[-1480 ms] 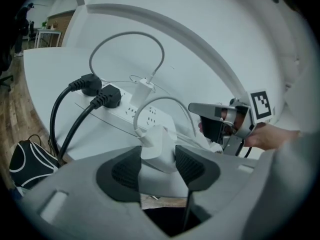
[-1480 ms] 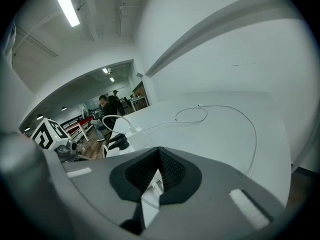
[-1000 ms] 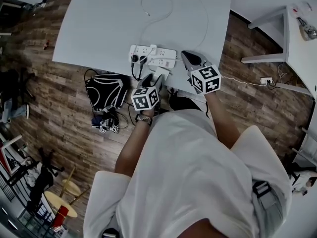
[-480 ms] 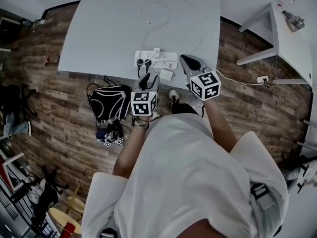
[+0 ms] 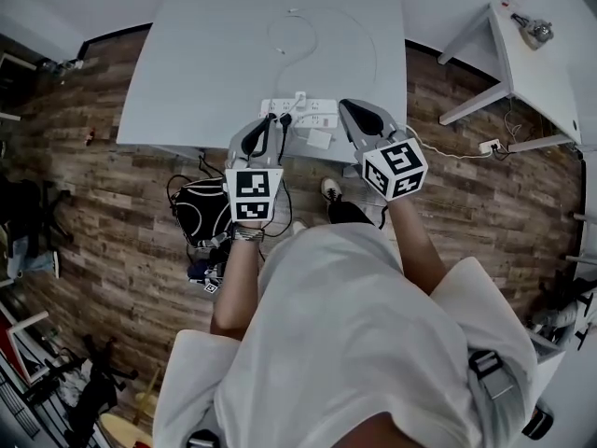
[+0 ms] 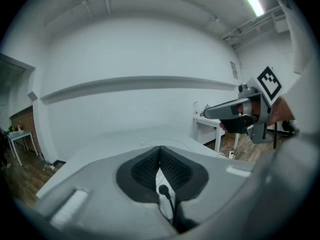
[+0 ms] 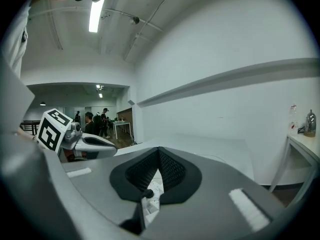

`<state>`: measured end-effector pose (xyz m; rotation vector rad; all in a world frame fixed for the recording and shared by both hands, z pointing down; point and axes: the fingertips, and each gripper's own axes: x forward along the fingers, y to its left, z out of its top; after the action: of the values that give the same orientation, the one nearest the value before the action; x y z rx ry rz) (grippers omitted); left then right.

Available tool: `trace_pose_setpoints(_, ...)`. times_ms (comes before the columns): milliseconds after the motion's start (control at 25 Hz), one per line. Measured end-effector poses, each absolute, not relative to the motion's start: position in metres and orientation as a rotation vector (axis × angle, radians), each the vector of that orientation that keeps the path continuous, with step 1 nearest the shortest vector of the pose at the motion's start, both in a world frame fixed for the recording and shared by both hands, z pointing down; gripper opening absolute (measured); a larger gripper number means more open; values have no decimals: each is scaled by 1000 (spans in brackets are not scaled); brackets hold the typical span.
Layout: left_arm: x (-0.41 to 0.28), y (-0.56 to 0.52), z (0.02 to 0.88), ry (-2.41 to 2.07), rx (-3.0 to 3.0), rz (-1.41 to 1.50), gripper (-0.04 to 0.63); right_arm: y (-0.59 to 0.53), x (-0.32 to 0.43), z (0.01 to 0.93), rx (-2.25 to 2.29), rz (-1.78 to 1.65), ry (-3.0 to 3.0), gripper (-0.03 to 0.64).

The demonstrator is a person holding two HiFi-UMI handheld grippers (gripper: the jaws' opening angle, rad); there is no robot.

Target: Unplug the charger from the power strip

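The left tongs point(image 6: 160, 153) had just clenched shut with nothing between them. The right tongs point(image 7: 159, 153) were clenched and empty too. Both were held over the near edge of the desk point(image 5: 215, 63). The white charger point(image 5: 319, 139) lay on the desk just beside the power strip point(image 5: 303, 110).

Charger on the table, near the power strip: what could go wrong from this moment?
1. The charger lies close to the front edge of the table; a bump could push it to the floor.
2. A black cable seems to run from the power strip over that edge, right beside the left gripper, whose jaws have just closed on nothing. The gripper might snag the cable and drag the strip.
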<state>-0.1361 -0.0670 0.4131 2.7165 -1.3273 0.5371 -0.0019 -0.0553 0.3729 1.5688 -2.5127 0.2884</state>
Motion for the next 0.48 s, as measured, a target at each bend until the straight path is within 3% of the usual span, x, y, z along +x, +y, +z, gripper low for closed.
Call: trace_pose_setpoints(480, -132, -80, 278, -1478, 2991, 419, 3, -51, -7, 257, 1625, -50, -2509, 2)
